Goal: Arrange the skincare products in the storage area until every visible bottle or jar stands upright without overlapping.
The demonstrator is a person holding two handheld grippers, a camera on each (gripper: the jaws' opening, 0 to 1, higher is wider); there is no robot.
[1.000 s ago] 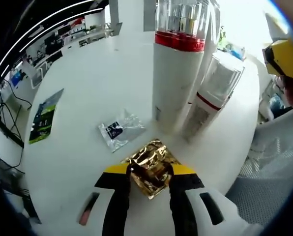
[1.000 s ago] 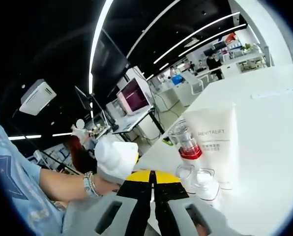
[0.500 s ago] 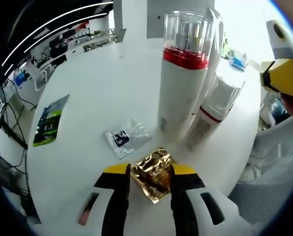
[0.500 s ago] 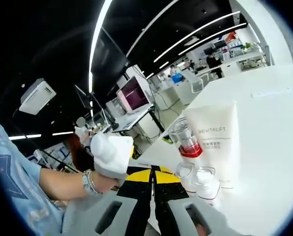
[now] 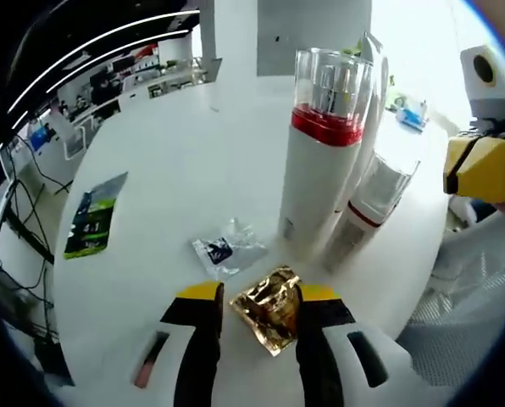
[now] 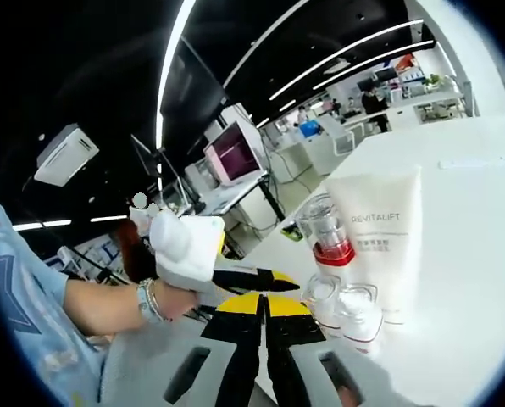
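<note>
In the left gripper view, the left gripper point(image 5: 252, 318) has its yellow-tipped jaws spread, a crinkled gold foil sachet point(image 5: 269, 317) lying on the table between them; whether the jaws touch it cannot be told. Just beyond lies a clear sachet with a dark label point(image 5: 228, 252), and to the far side a green leaflet point(image 5: 91, 224) lies flat. A tall white bottle with a red band and clear cap point(image 5: 320, 157) stands upright, a shorter white bottle with a clear cap point(image 5: 373, 206) just beside it and a white tube behind both. The other gripper's yellow tip point(image 5: 481, 167) enters from the right. The round white table point(image 5: 168, 153) gives way to desks and ceiling light strips.

In the right gripper view, the right gripper point(image 6: 264, 314) has its jaws closed together, holding nothing. Near them stand two small clear-capped bottles point(image 6: 346, 309), then the red-banded bottle, then an upright white tube marked REVITALIFT point(image 6: 380, 237). A person's hand point(image 6: 163, 292) holds the left gripper's white body. Monitors and office desks lie behind.
</note>
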